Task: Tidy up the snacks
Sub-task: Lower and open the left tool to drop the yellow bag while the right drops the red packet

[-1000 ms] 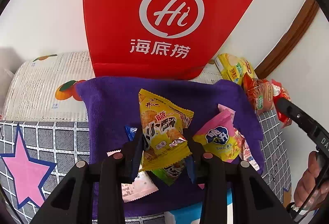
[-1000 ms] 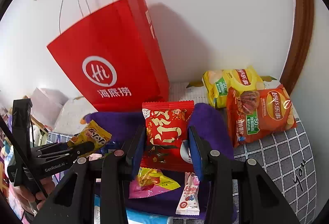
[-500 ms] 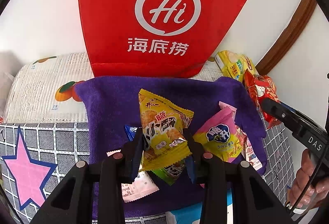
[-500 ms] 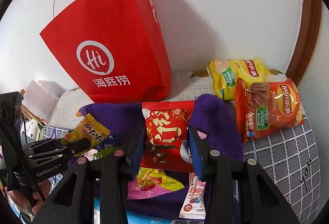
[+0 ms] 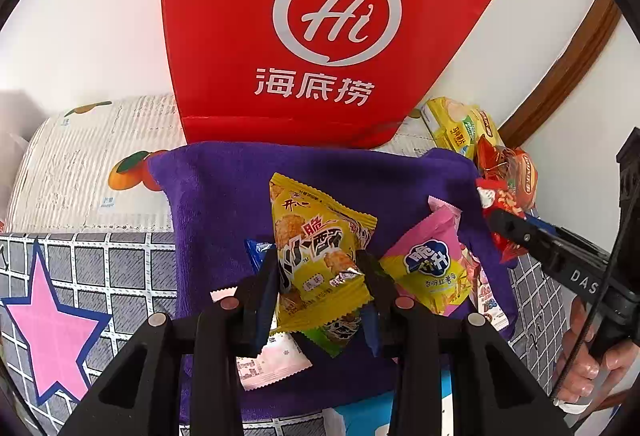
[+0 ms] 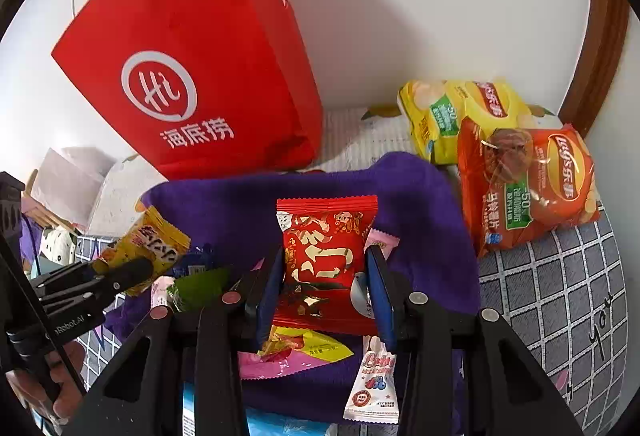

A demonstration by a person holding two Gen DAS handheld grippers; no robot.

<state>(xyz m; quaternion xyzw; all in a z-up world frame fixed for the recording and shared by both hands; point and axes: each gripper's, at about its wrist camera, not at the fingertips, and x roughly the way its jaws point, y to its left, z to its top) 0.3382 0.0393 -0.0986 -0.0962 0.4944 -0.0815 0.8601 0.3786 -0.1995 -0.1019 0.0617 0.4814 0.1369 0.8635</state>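
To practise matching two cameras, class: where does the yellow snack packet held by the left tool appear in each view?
Left wrist view: yellow snack packet at centre, clamped in the left tool.
Right wrist view: same packet at far left, over the purple cloth's edge.
Shared landmark: red paper bag.

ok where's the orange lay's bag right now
In the right wrist view the orange Lay's bag lies at the right, overlapping the yellow Lay's bag behind it, just right of the purple towel.

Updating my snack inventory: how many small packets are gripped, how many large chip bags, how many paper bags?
Gripped small packets: 2 (yellow packet in left gripper, red packet in right gripper)
Large chip bags: 2 (yellow chip bag, orange chip bag)
Red paper bag: 1
Total: 5
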